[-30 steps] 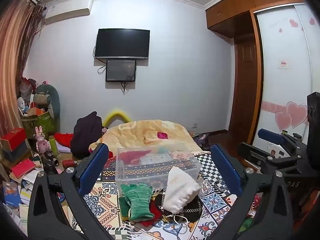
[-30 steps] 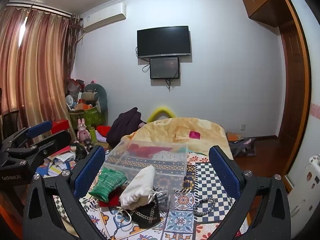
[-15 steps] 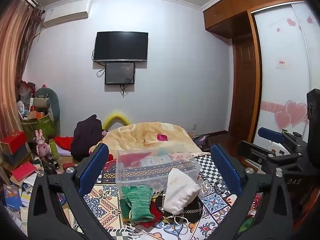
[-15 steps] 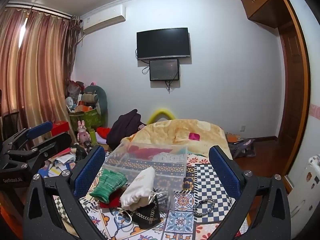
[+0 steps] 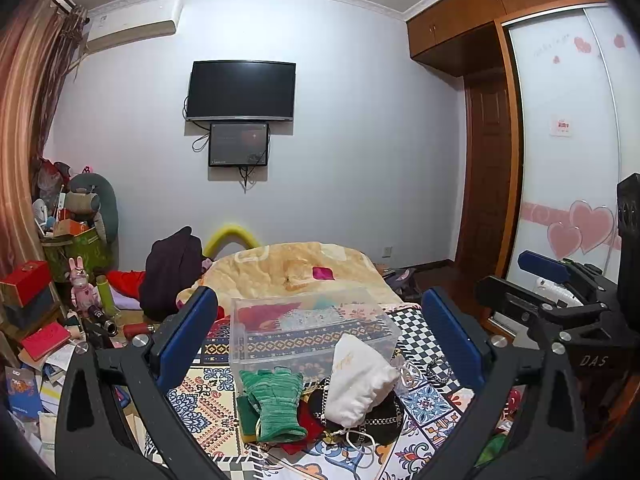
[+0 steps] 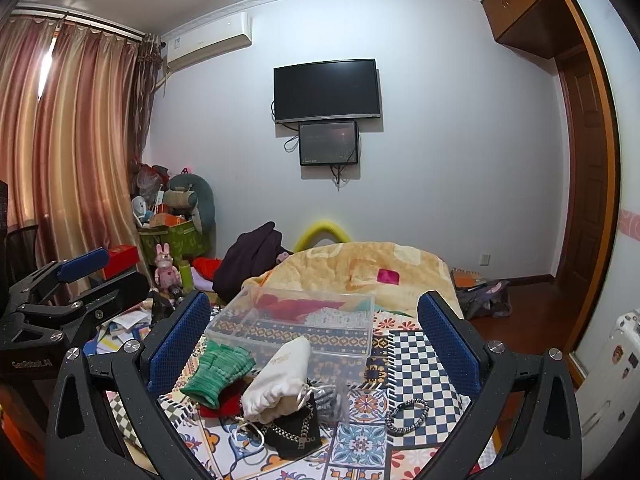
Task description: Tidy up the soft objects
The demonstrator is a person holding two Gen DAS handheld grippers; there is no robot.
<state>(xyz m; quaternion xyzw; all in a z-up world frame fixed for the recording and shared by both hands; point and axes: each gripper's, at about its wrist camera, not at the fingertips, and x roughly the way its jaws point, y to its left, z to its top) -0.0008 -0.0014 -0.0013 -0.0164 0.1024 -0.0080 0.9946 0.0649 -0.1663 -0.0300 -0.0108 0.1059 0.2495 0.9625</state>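
Two grippers: left gripper (image 5: 320, 332) and right gripper (image 6: 314, 330), jaws spread wide, gripping nothing; both raised over the patterned cloth (image 6: 420, 356)
Green glove (image 5: 274, 404): lower centre of left view; lying on red fabric, just beside the white pouch (image 5: 358, 380)
Pouch: leaning on a black chained bag (image 6: 294, 430)
Clear bin (image 6: 296, 326): centre frame, behind the pile; folded fabrics inside
Bracelet (image 6: 408, 416): lower right, apart

Gloves (image 5: 274, 404) lie left of pouch (image 5: 358, 380), bin (image 5: 312, 328) behind both.
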